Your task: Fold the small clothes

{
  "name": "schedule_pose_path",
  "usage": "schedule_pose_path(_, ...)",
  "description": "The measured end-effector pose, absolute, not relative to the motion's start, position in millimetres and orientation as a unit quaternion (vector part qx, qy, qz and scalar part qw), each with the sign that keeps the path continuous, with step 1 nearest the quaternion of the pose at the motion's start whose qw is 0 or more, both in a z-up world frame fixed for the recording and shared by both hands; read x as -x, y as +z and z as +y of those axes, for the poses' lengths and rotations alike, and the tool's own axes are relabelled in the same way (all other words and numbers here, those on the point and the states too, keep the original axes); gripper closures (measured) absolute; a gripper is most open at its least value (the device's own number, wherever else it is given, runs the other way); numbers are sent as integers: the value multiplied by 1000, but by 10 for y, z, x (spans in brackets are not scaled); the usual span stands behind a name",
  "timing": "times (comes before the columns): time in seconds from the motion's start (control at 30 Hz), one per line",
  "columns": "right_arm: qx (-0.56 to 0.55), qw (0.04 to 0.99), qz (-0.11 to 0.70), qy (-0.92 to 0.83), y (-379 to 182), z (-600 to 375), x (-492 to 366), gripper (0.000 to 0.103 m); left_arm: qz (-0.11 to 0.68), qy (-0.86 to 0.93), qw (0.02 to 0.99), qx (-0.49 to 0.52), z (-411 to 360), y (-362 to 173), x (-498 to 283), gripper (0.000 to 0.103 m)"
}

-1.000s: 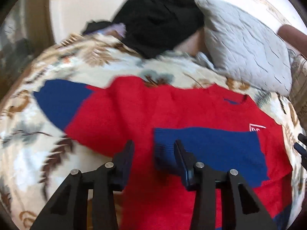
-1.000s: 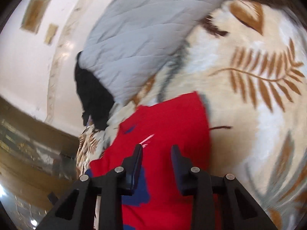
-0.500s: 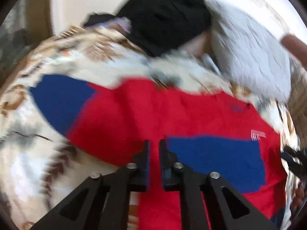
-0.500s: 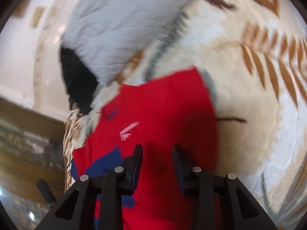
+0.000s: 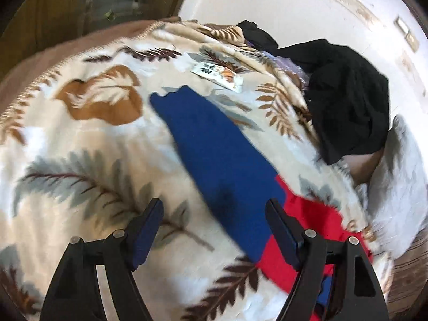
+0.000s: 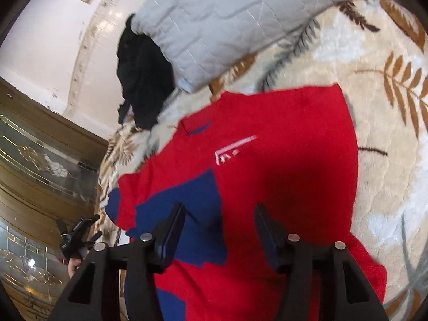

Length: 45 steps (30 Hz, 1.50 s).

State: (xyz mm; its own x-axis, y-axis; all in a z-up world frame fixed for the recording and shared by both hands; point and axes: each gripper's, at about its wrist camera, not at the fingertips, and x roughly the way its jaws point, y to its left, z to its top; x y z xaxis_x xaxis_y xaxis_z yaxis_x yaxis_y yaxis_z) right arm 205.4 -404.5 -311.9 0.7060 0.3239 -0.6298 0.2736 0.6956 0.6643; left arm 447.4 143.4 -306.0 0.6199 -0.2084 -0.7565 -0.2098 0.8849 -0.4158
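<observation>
Lying spread on the leaf-patterned blanket (image 5: 80,139) of a bed: a red and blue sweater (image 6: 267,176), chest up, white logo (image 6: 232,149) showing near the collar. Stretching away from the sweater's red body toward the far edge of the blanket, one blue sleeve (image 5: 214,149), flat and straight. Folded across the sweater's front, the other blue sleeve (image 6: 192,214), partly hidden behind the near tongs.

Hovering over the outstretched sleeve, left tongs (image 5: 214,230), jaws standing wide apart, nothing between them, one finger over bare blanket and the other over the seam where blue meets red. Impossible to tell whether the fingertips are touching the cloth. Hovering over the sweater's chest, right tongs (image 6: 219,230), jaws likewise spread and gripping nothing. Showing small at the left edge of the right wrist view, beyond the sweater, the left tongs again, with a bit of the holding hand below, too small to read.

Sweater's lower hem running out of frame at the bottom of the right wrist view. In the left wrist view most of the red body cut off by the lower right rim and blurred.

Beyond the sweater's collar, a grey quilted pillow (image 6: 240,21), with a heap of black clothing (image 5: 347,101) beside it. Past the cuff of the outstretched sleeve, a small printed packet (image 5: 218,76), lettering unreadable.
</observation>
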Motion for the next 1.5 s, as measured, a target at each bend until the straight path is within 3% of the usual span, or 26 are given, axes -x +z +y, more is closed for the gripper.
schedule_pose_path(0.1, -377, 848, 373, 16, -3060, -3990, -2052, 45, 436, -31, 856, 275, 1481, -3130, -4626, 28)
schedule_pose_path(0.2, -375, 851, 368, 16, -3031, -3985, -2058, 45, 444, -56, 843, 300, 1484, -3253, -4781, 67)
schedule_pose_path(0.23, -375, 851, 368, 14, -3035, -4005, -2064, 45, 446, -60, 839, 306, 1491, -3286, -4813, 71)
schedule_pose_path(0.4, -377, 850, 367, 8, -3079, -4028, -2110, 45, 445, -49, 824, 347, 1530, -3423, -4944, 74)
schedule_pose_path(0.53, -369, 856, 361, 5, -3064, -4040, -2118, 45, 446, -13, 834, 324, 1525, -3283, -4855, 74)
schedule_pose_path(0.83, -375, 856, 356, -4, -3093, -4080, -2121, 45, 479, 10, 807, 345, 1638, -3378, -4772, 67)
schedule_pose_path(1.0, -375, 859, 349, -2, -3081, -4085, -2107, 45, 443, -3, 810, 384, 1678, -3489, -4870, 68)
schedule_pose_path(1.1, -377, 859, 347, -8, -3093, -4121, -2102, 45, 437, 0, 814, 384, 1669, -3500, -4889, 96)
schedule_pose_path(1.13, -378, 858, 347, -11, -3103, -4136, -2104, 45, 432, -3, 816, 383, 1659, -3486, -4884, 96)
schedule_pose_path(1.3, -379, 859, 342, -26, -3102, -4195, -2088, 45, 378, -24, 877, 295, 1314, -2965, -4745, 97)
schedule_pose_path(1.5, -377, 866, 327, -33, -3003, -4229, -2013, 45, 315, -147, 929, 128, 88, -2220, -4287, 97)
